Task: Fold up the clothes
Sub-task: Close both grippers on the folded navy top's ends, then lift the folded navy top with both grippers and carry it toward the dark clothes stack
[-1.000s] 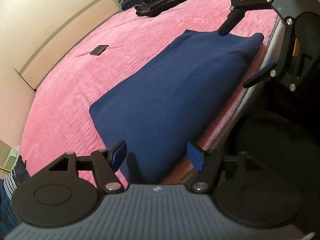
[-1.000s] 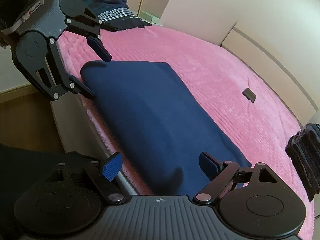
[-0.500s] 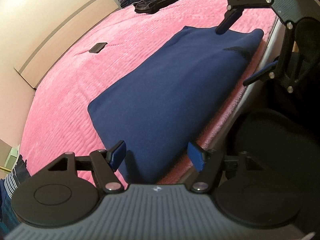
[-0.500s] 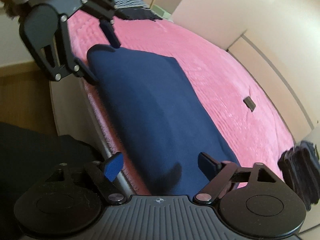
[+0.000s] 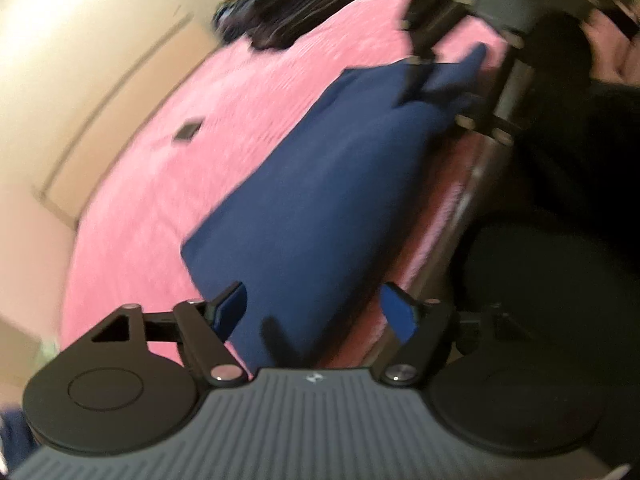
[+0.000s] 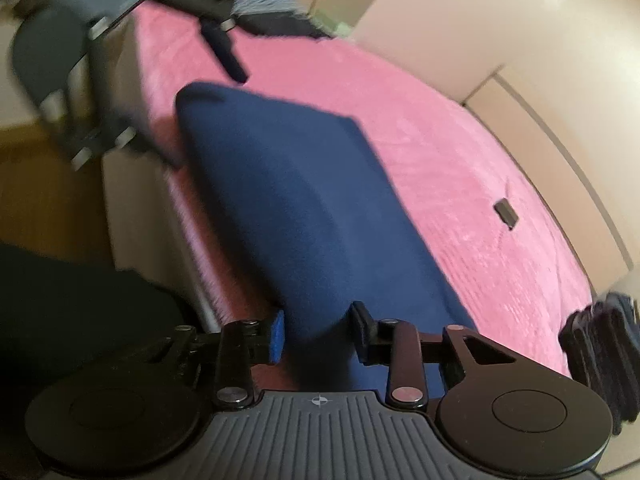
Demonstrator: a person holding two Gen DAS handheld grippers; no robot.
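No readable writing or brand shows in either view; each gripper body carries only a small round emblem near its front edge, too blurred to make out.

The garment (image 5: 332, 184) is a navy piece folded into a long band. It lies on the pink bedspread (image 5: 168, 184) along the near edge of the bed, with one end toward each gripper.

Left gripper (image 5: 316, 310): the jaws are spread wide and opening. The left end of the garment lies between the blue pads (image 5: 394, 312), but neither pad presses on it; a gap shows on both sides of the cloth. In the right wrist view this gripper (image 6: 200, 112) appears at the far end of the garment, one finger above the cloth and one at the bed edge.

Right gripper (image 6: 318, 334): the jaws are closing, about a third spread. The right end of the garment fills the space between the pads (image 6: 277, 336), and the cloth bunches there. In the left wrist view the corner at this end stands up off the bedspread at the right gripper (image 5: 436, 84), pinched.

A hand (image 5: 612, 48) shows behind that gripper.

A stack of dark folded clothes (image 5: 292, 16) sits on the far side of the bedspread. A small dark flat object (image 6: 506, 212) lies alone further in, well apart from the garment.
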